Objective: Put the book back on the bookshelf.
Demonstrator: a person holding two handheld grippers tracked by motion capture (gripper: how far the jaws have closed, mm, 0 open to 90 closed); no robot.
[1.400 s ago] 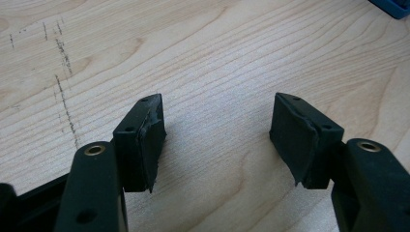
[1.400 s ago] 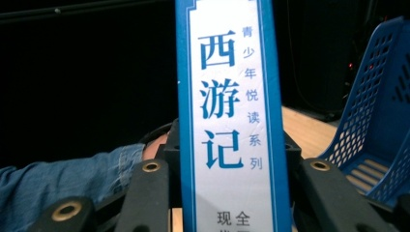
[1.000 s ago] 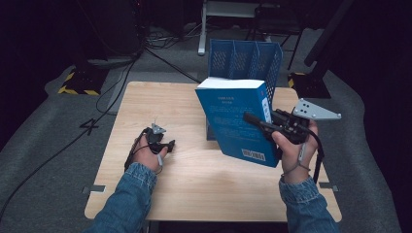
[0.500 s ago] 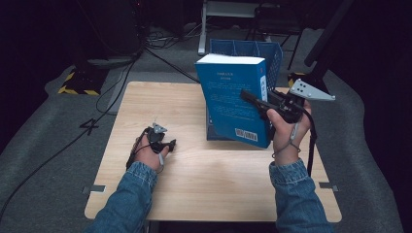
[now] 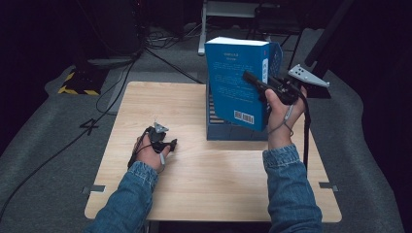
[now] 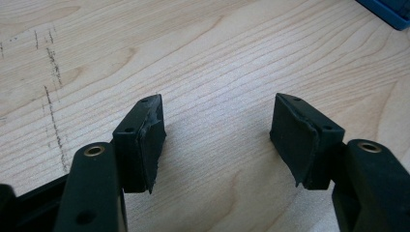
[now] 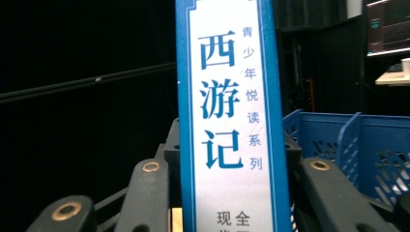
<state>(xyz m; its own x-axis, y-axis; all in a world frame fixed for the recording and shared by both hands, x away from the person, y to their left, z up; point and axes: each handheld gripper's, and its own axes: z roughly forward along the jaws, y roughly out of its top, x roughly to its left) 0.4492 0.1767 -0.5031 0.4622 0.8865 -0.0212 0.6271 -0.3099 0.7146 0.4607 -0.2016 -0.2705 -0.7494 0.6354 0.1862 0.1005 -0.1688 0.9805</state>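
Observation:
My right gripper (image 5: 258, 81) is shut on a thick blue book (image 5: 233, 85) and holds it upright, back cover with barcode toward the camera. The book hangs over the blue file rack (image 5: 228, 132) at the table's far side. In the right gripper view the white and blue spine (image 7: 227, 121) with printed characters stands between my jaws, and the rack's dividers (image 7: 367, 145) lie behind to the right. My left gripper (image 5: 170, 144) rests on the wooden table (image 5: 194, 194) at mid left. Its jaws (image 6: 217, 130) stand open over bare wood.
A blue corner of the rack (image 6: 387, 7) shows at the top right of the left gripper view. Black cables and yellow-black hazard tape (image 5: 75, 85) lie on the grey floor beyond the table's far left corner. A white metal frame (image 5: 228, 9) stands behind the rack.
The right hand carried the book away from the person, up over the rack, and brought it more upright. The left hand stayed where it was.

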